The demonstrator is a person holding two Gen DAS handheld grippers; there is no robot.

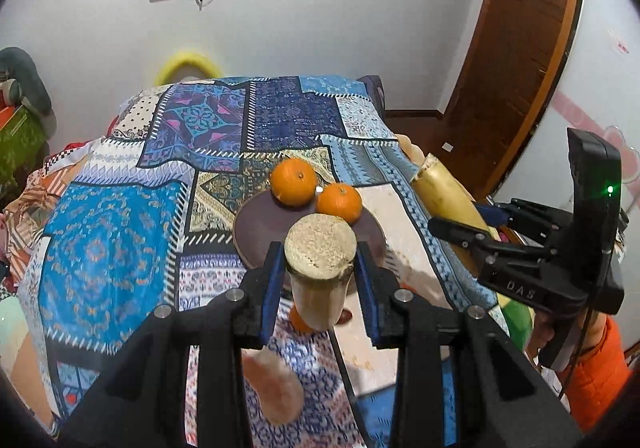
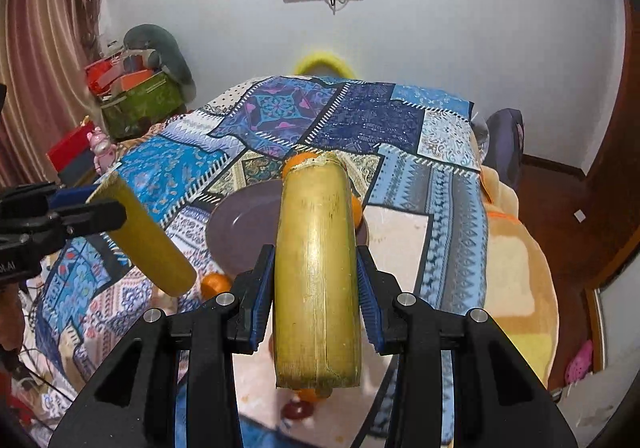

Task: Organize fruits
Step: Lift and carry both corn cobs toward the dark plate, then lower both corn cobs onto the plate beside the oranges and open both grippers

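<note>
Two oranges (image 1: pixel 316 189) on plate (image 1: pixel 256 228) | third (half-hidden) behind cane piece (image 1: pixel 320 272)

an orange (image 1: pixel 299 322) sits mostly hidden behind the held cane piece (image 1: pixel 320 272); blurry pink object (image 1: pixel 276 388) below.

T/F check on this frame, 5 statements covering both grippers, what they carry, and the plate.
1. The left gripper is shut on a cut yellow stalk piece. True.
2. The right gripper is empty. False: it is shut on a second stalk piece.
3. Two oranges sit on the brown plate. True.
4. The plate lies on a bare wooden tabletop. False: it lies on a blue patchwork cloth.
5. Both stalk pieces are lying on the plate. False: both are held above the cloth.
</note>
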